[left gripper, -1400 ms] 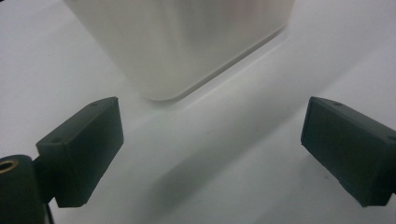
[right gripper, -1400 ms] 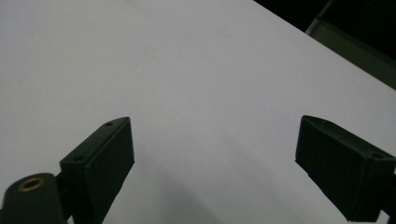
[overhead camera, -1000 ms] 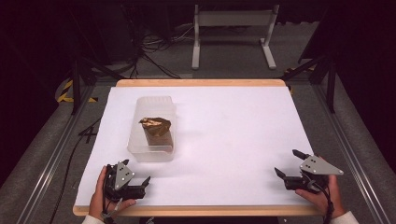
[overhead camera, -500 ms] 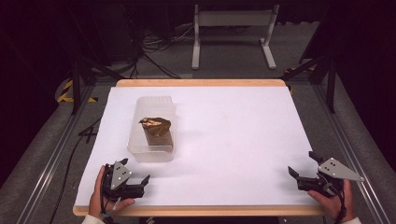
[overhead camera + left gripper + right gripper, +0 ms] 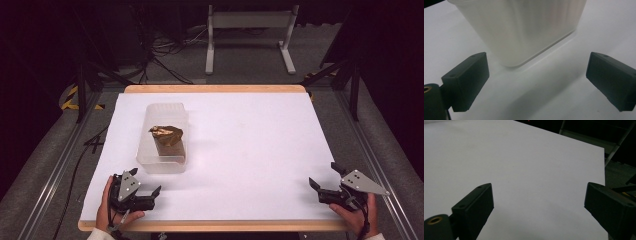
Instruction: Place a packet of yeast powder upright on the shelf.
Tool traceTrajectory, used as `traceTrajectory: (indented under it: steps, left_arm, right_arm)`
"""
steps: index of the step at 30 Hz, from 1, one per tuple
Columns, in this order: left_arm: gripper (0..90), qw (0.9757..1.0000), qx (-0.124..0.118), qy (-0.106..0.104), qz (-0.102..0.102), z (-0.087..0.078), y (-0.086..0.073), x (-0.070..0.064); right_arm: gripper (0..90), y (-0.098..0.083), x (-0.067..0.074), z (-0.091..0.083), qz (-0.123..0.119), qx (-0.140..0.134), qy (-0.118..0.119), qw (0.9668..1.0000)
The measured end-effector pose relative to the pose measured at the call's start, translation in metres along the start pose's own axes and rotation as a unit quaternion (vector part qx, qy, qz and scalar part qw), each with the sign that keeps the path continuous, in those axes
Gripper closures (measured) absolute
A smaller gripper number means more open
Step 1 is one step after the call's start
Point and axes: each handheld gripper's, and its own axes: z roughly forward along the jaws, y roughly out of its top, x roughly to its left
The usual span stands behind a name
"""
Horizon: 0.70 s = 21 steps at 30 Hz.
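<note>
A translucent plastic container [image 5: 163,135] stands on the left half of the white table [image 5: 240,140], with a crumpled brown-gold wrapped object [image 5: 167,136] resting in it. My left gripper [image 5: 150,192] rests near the front-left corner, just below the container, open and empty. In the left gripper view the container [image 5: 524,27] looms close between and beyond the spread jaws of that gripper [image 5: 537,83]. My right gripper [image 5: 322,177] sits at the front-right corner, open with nothing in it; the right gripper view has its jaws [image 5: 539,207] wide over bare table.
The wooden table edge [image 5: 215,89] borders the white surface. A metal stand [image 5: 250,30] and cables [image 5: 165,55] lie on the floor beyond the table. Dark rails run along both sides.
My right gripper has drawn back toward the front-right corner and slightly lower. The left gripper has shifted only a little. The container has not moved.
</note>
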Motion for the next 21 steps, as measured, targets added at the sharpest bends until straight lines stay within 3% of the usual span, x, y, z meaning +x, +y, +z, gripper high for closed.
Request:
traceTrajectory:
  steps: [5, 16, 21]
  left_arm:
    - [5.3, 1.0000, 0.000, 0.001, -0.001, 0.0000, -0.0005, 0.0010]
    - [5.2, 1.0000, 0.004, 0.004, 0.001, 0.0006, -0.0001, 0.0014]
    - [5.1, 1.0000, 0.003, 0.002, 0.000, 0.0010, -0.0005, 0.0015]
  right_arm:
    - [9.3, -0.0002, -0.0016, 0.0015, 0.003, 0.000, -0.001, 1.0000]
    - [9.3, 0.0008, 0.0019, 0.0055, -0.020, 0.010, 0.007, 0.9997]
    - [9.3, 0.0005, 0.0016, 0.0055, -0.018, 0.009, 0.006, 0.9998]
